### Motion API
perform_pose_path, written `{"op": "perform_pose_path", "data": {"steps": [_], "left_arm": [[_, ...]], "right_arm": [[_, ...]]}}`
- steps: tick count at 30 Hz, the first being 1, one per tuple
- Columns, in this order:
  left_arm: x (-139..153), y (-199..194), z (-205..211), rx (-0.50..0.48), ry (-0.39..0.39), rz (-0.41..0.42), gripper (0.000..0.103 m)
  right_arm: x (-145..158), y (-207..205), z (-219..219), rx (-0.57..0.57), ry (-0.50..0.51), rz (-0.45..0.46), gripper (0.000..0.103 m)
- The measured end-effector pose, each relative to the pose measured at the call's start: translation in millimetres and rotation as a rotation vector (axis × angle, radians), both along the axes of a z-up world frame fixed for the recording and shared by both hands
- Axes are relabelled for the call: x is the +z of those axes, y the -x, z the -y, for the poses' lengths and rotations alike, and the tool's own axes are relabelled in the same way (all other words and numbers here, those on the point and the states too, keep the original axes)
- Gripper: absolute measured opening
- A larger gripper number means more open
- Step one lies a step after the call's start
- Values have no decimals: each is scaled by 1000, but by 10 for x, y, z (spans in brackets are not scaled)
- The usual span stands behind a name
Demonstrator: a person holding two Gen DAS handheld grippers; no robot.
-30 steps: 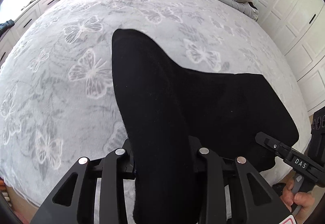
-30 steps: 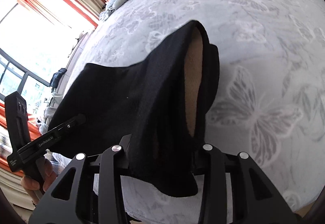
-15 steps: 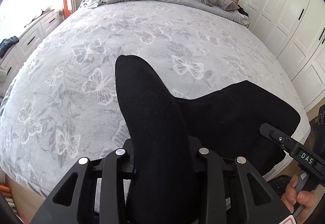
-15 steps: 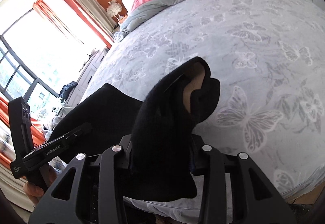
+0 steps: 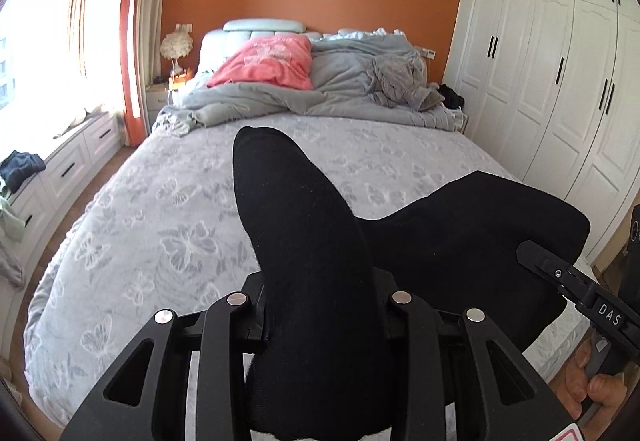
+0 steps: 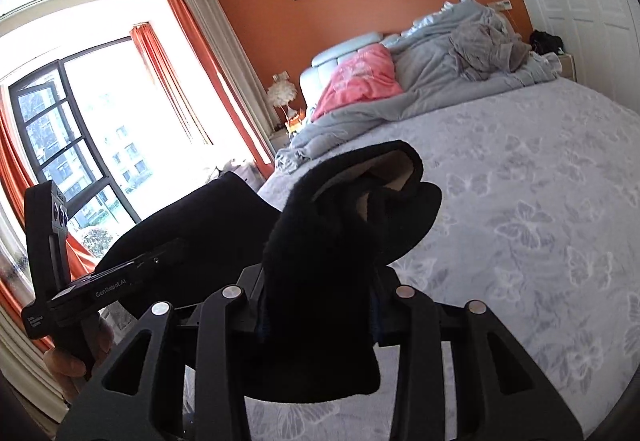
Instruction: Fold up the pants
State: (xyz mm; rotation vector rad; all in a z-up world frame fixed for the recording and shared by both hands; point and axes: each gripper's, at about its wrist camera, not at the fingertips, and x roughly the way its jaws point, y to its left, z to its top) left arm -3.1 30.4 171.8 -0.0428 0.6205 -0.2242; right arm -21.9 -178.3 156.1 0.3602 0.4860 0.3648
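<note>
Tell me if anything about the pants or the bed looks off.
The black pants are bunched in the right gripper, with tan lining showing at the turned-out edge. The left gripper grips smooth cloth. At the head of the bed, the grey duvet lies crumpled.

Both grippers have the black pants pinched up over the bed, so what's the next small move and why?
Probably carry both ends forward and lower them onto the bedspread. The left gripper and right gripper each clamp a bunch of the black pants, which hang between them, so laying the fabric flat should come before any fold.
</note>
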Motion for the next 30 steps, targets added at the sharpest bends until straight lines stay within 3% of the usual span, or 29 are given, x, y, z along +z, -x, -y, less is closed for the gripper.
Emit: {"op": "perform_pose_path", "data": {"steps": [8,11,12,14,15,16,17,18,20,21,23,26,28,30], "left_arm": [[377,-632,-48,27,-18,128,29],[356,-962,-87,34,-8,165,31],[302,-1106,-104,43,-3,173,32],[73,-1468,-132,66,-11,159,45],[-102,-1652,-148,76,-11,148,54],[-357,-1867,-172,115,-29,139,87],[-622,-2017,-204,178,-59,129,96],[-931,-2144,-239,221,-99,102,94],[-1527,-2304,-352,257,-163,-78,87],[-1734,-2318,-426,252,-141,-159,82],[-2032,-2201,-575,256,-38,-261,78],[-2176,-1977,-605,257,77,-308,78],[-2155,-1840,-532,250,85,-315,78],[-2137,-1661,-431,232,75,-308,80]], "right_arm": [[233,-707,17,11,-8,129,34],[94,-1109,115,9,-28,144,36],[-33,-1312,169,7,-37,117,41],[-428,-1719,269,-11,-17,21,54],[-733,-1959,341,-36,14,-58,68],[-1022,-2101,421,-96,64,-129,72],[-1305,-2193,507,-174,127,-221,72],[-1576,-2215,620,-215,157,-310,68],[-1904,-2064,836,-190,47,-381,65],[-2008,-1966,888,-145,0,-390,59],[-2075,-1872,858,-168,72,-411,55],[-2044,-1841,660,-139,107,-419,55],[-1984,-1785,487,-123,98,-410,55],[-1903,-1686,277,-121,159,-384,55]]}}
